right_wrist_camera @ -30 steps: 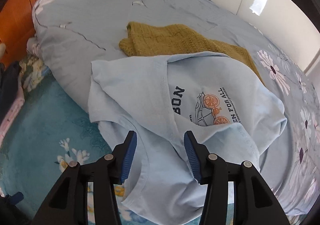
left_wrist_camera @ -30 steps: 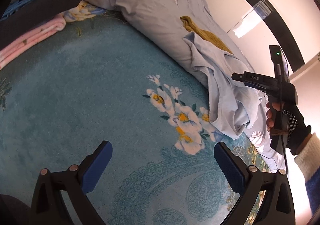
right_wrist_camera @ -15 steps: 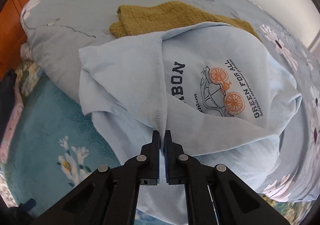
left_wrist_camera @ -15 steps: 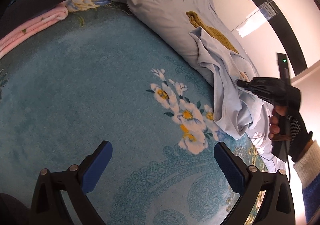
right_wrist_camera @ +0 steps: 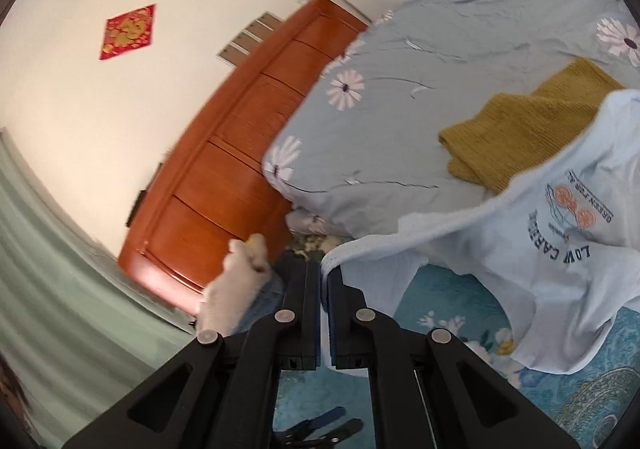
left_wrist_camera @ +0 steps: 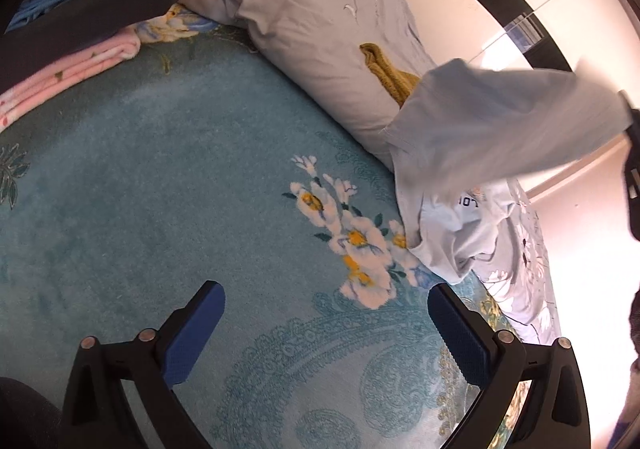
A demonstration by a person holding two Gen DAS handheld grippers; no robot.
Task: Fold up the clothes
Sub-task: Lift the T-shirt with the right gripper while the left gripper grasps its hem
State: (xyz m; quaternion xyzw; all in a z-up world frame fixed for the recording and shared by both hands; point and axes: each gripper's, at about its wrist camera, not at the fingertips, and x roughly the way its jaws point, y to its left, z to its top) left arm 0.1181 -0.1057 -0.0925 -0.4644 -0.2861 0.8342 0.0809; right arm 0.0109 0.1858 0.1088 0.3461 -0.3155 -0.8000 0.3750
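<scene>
Jaws of your right gripper [right_wrist_camera: 323, 277] pinched the T-shirt [right_wrist_camera: 560, 241] hem, left gripper [left_wrist_camera: 324, 333] gaped empty; folding hadn't started.

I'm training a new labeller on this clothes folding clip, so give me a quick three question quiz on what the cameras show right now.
1. True or false: the right gripper has its jaws shut on the light blue T-shirt.
2. Which colour is the knitted garment on the duvet? A red, B mustard yellow, C black.
3. Fill in: the left gripper has its jaws ____ above the teal floral blanket.

Key: 1 true; 2 B; 3 open.
</scene>
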